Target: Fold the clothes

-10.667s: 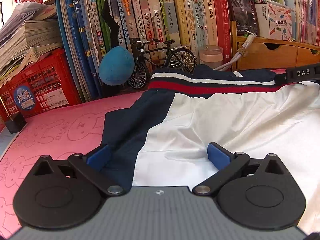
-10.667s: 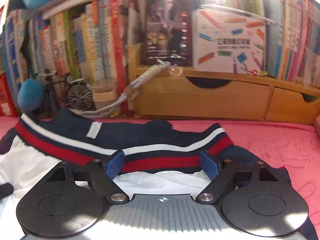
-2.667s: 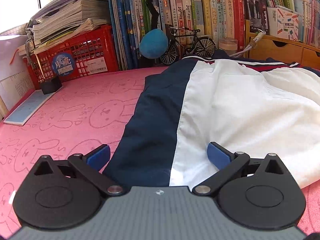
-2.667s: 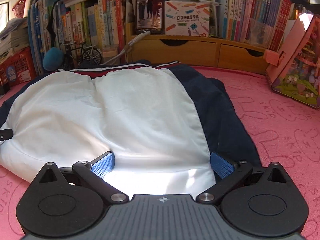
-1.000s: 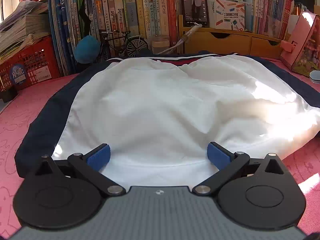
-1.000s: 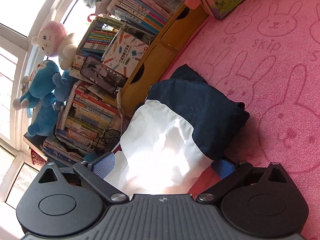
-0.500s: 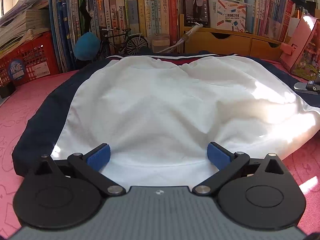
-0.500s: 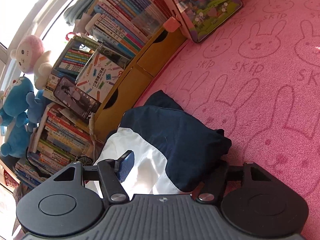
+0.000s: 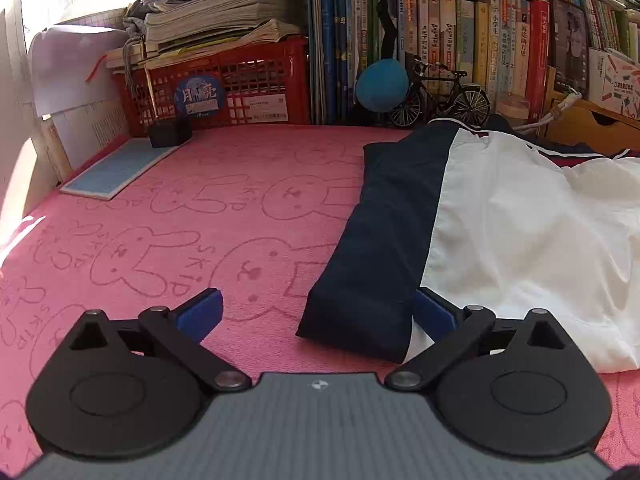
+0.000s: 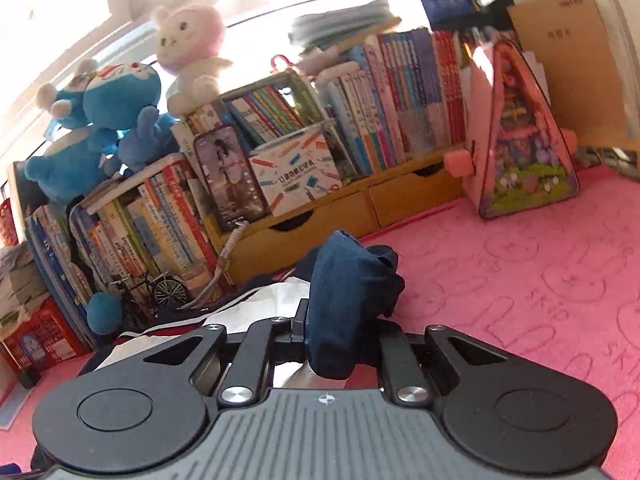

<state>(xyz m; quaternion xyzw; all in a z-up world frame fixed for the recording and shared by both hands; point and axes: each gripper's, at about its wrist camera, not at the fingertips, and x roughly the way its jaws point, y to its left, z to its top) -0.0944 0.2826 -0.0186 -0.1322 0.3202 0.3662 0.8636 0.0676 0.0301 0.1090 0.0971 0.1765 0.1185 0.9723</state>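
Now you are at the start of a side fold, with one edge taken up and the other not yet gripped. Your right gripper (image 10: 340, 340) has its fingers closing narrow, and a bunch of the navy cloth is already caught between them; the fabric stands up in a dark lump just ahead of the pads, so read this as a grip on the garment's right edge. The garment (image 9: 520, 232), white in the middle with navy side panels, lies flat on the pink bunny-print worktop (image 9: 180, 220), its far end toward the books (image 9: 460, 40) and the toy bicycle (image 9: 440, 96).

Your left gripper (image 9: 316, 312) has its fingers spread wide and holds nothing. The near corner of the left navy panel (image 9: 380, 240) lies between them, close against the right-hand finger (image 9: 434, 312), but neither pad presses on it.

For the next move, my judgement is that you should settle the left fingers lower over that corner and close on both layers, so the two hands carry matching edges. Then lift only enough to clear the worktop and bring the navy sides inward over the white. Watch that the right grip has the whole edge rather than a loose fold, since a bunched hold may drag the cloth askew.
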